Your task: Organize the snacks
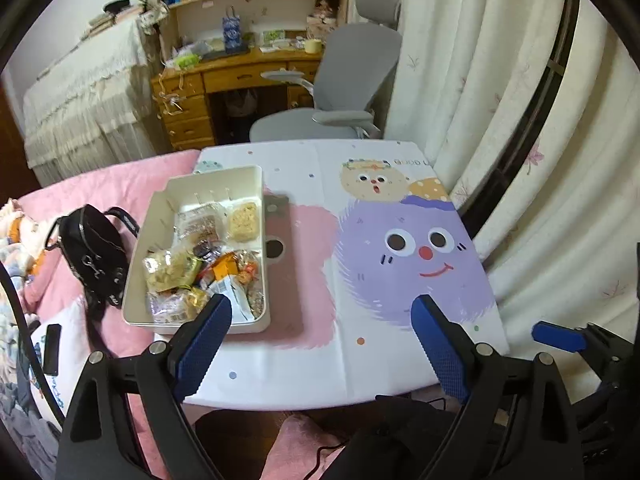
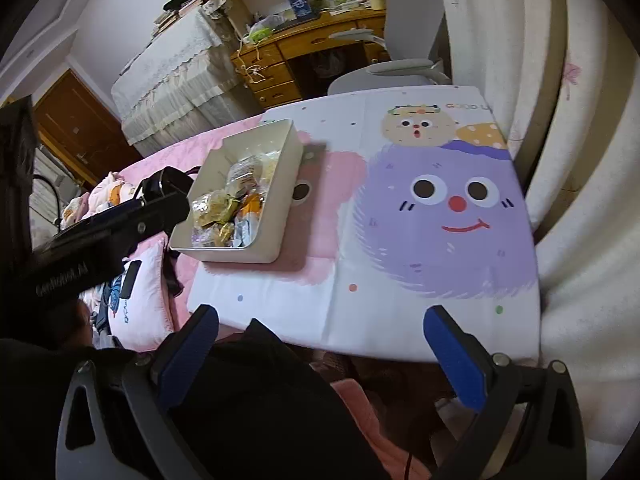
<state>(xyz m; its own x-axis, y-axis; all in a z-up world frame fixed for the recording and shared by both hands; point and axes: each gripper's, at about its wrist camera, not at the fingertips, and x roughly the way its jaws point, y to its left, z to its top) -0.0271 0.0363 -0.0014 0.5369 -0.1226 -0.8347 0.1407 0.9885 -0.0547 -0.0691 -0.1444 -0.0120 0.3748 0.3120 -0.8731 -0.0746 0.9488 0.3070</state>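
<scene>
A cream plastic bin [image 1: 256, 184] stands on the left side of a small table [image 1: 320, 360] with a cartoon-print cover. It holds several wrapped snacks [image 1: 192, 268], also seen in the right wrist view [image 2: 232, 208]. My left gripper [image 1: 322, 308] is open and empty, above the table's near edge, its left finger just in front of the bin. My right gripper [image 2: 320, 320] is open and empty, held back over the near edge; one blue fingertip of it shows in the left wrist view [image 1: 556, 336]. The left gripper's body [image 2: 100, 236] crosses the right wrist view beside the bin [image 2: 288, 148].
A pink bed [image 1: 112, 188] with a black handbag [image 1: 92, 256] and a phone [image 1: 52, 348] lies left of the table. Curtains [image 1: 500, 80] hang close on the right. A grey office chair [image 1: 344, 80] and a wooden desk [image 1: 224, 80] stand beyond the far edge.
</scene>
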